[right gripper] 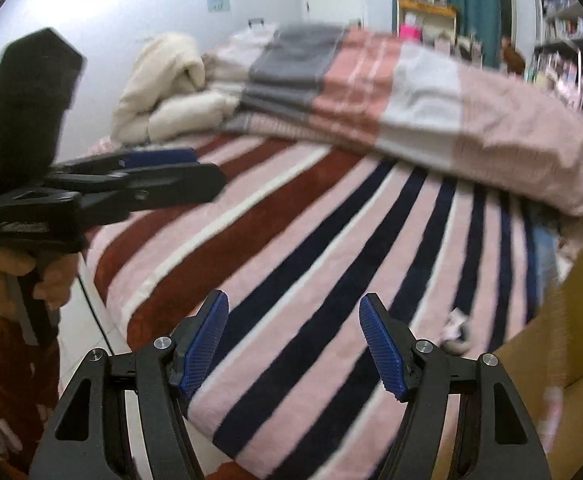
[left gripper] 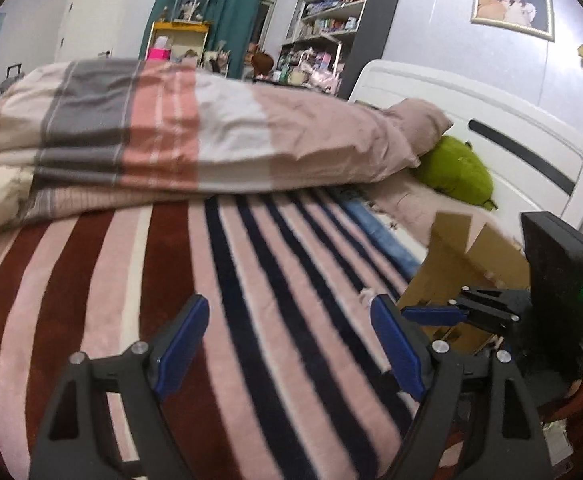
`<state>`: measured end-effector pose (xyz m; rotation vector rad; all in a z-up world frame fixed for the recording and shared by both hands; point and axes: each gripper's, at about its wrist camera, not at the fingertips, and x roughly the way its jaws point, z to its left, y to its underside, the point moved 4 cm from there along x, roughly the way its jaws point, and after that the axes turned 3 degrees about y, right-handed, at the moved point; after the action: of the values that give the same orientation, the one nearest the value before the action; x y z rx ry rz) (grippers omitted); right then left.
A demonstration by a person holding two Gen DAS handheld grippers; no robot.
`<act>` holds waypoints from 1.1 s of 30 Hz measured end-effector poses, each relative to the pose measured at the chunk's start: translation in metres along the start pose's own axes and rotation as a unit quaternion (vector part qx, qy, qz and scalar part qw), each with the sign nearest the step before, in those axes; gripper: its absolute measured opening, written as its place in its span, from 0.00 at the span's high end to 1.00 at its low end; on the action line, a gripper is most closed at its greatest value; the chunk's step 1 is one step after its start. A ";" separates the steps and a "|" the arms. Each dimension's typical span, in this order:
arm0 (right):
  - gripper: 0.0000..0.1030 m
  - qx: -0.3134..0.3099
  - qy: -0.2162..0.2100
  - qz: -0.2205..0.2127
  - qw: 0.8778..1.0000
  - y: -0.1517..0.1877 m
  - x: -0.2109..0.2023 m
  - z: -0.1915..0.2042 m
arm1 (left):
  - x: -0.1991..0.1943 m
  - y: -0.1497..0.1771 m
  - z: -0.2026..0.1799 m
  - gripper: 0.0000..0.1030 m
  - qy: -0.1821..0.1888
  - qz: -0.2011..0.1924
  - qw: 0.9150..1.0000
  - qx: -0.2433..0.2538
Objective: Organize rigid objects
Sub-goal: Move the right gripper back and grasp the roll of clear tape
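My left gripper (left gripper: 291, 342) hangs open over the striped blanket (left gripper: 251, 280), with nothing between its blue pads. My right gripper (right gripper: 295, 342) is open too, empty, above the same blanket (right gripper: 331, 240). An open cardboard box (left gripper: 463, 256) stands on the bed to the right, and the right gripper's fingers (left gripper: 431, 315) show in front of it. In the right wrist view the box (right gripper: 571, 344) fills the lower right. A small white-grey object (right gripper: 457, 332), too blurred to name, lies on the blanket beside the box (left gripper: 367, 294). A hand holds the left gripper, whose fingers (right gripper: 159, 157) point right.
A folded pink-and-grey duvet (left gripper: 191, 132) lies across the far side of the bed, with a cream quilt (right gripper: 163, 92) at its end. A green plush toy (left gripper: 459, 172) rests against the white headboard (left gripper: 511, 140). Shelves (left gripper: 331, 28) stand behind.
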<state>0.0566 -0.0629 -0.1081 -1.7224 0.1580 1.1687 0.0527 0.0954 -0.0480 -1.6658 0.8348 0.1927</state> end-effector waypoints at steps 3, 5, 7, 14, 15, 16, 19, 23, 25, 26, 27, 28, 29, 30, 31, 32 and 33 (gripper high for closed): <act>0.37 0.030 0.048 0.038 0.998 0.011 0.035 -0.024 | 0.014 0.013 0.011 0.22 0.006 0.011 1.000 -0.008; 0.38 0.038 0.098 0.054 0.993 0.017 0.059 -0.044 | 0.023 0.018 0.013 0.22 0.017 0.015 1.000 -0.011; 0.38 0.042 0.139 0.064 0.987 0.023 0.078 -0.066 | 0.031 0.020 0.012 0.22 0.027 0.016 0.999 -0.012; 0.43 0.067 0.189 0.080 0.976 0.021 0.110 -0.108 | 0.049 0.017 0.002 0.22 0.049 0.022 0.999 0.001; 0.60 0.066 0.187 0.081 0.977 0.020 0.113 -0.111 | 0.051 0.016 0.001 0.22 0.053 0.023 0.998 0.000; 0.87 0.069 0.176 0.090 0.978 0.020 0.118 -0.113 | 0.051 0.015 0.002 0.22 0.054 0.023 0.998 -0.002; 0.98 0.077 0.157 0.105 0.979 0.024 0.125 -0.115 | 0.053 0.015 0.001 0.22 0.050 0.024 0.998 -0.002; 0.98 0.067 0.143 0.092 0.983 0.022 0.120 -0.102 | 0.053 0.015 0.001 0.22 0.048 0.027 0.998 0.001; 0.97 0.083 0.150 0.084 0.982 0.020 0.112 -0.103 | 0.053 0.016 0.001 0.22 0.045 0.028 0.999 0.000; 0.95 0.085 0.157 0.079 0.981 0.020 0.107 -0.104 | 0.052 0.016 0.001 0.22 0.044 0.027 0.999 -0.002; 0.85 0.085 0.162 0.075 0.980 0.019 0.103 -0.105 | 0.051 0.016 0.001 0.22 0.045 0.026 0.999 -0.004; 0.69 0.087 0.166 0.072 0.980 0.019 0.099 -0.107 | 0.051 0.015 0.001 0.22 0.046 0.025 0.999 -0.006; 0.62 0.089 0.170 0.072 0.979 0.021 0.095 -0.107 | 0.050 0.015 0.000 0.22 0.048 0.024 0.999 -0.007; 0.53 0.091 0.174 0.074 0.978 0.021 0.094 -0.108 | 0.050 0.015 -0.001 0.22 0.047 0.023 0.999 -0.006; 0.52 0.091 0.182 0.076 0.976 0.022 0.094 -0.110 | 0.050 0.015 -0.003 0.22 0.046 0.022 0.999 -0.004; 0.52 0.088 0.192 0.080 0.974 0.023 0.095 -0.113 | 0.049 0.015 -0.003 0.22 0.046 0.020 0.999 -0.002; 0.53 0.086 0.204 0.085 0.972 0.025 0.097 -0.116 | 0.048 0.015 -0.004 0.22 0.047 0.018 0.999 -0.001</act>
<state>0.1651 -0.1274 -0.1944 -1.7998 0.6488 0.8771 0.0775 0.0710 -0.0849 -1.6718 0.9352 0.1410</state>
